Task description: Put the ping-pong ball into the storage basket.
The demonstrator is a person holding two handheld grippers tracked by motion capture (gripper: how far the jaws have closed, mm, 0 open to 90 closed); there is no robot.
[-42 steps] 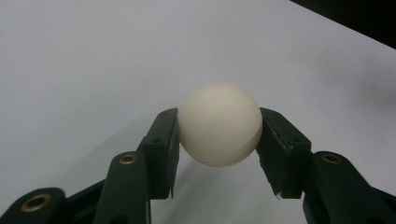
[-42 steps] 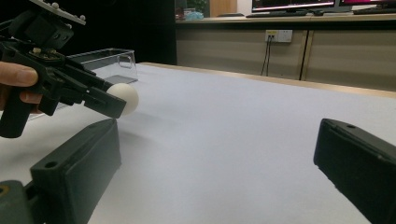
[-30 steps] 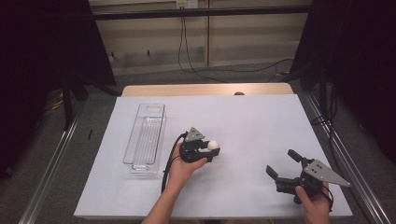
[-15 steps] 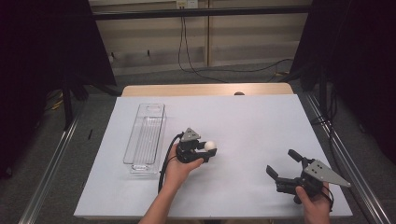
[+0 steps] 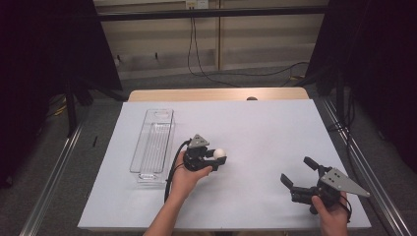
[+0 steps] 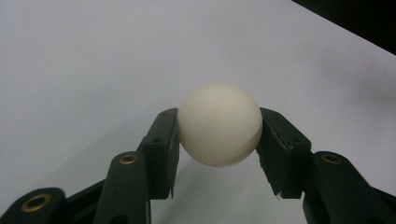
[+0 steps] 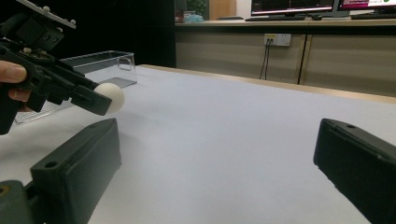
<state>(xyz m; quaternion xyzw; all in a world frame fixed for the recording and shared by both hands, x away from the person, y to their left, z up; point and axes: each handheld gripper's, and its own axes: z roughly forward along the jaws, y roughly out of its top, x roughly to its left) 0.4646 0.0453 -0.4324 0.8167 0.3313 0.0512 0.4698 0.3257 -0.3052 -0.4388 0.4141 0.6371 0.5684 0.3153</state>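
Note:
A white ball [image 6: 219, 123] hangs just above the white table [image 5: 260, 123], a little left of its middle. My left gripper [image 5: 219, 157] is shut on the ball, one black pad pressing on each side. In the right gripper view the ball [image 7: 110, 96] shows at the tip of the left gripper [image 7: 93, 100], with a hand behind it. My right gripper [image 5: 296, 169] rests near the table's front right corner, held by a hand. Its jaws stand wide open with nothing between them, and they point toward the ball.
A long clear plastic container [image 5: 147, 123] lies on the left part of the table, just left of the left hand; it looks empty. A wooden strip [image 5: 216, 94] runs along the far edge. Metal rails [image 5: 54, 172] flank both sides of the table.

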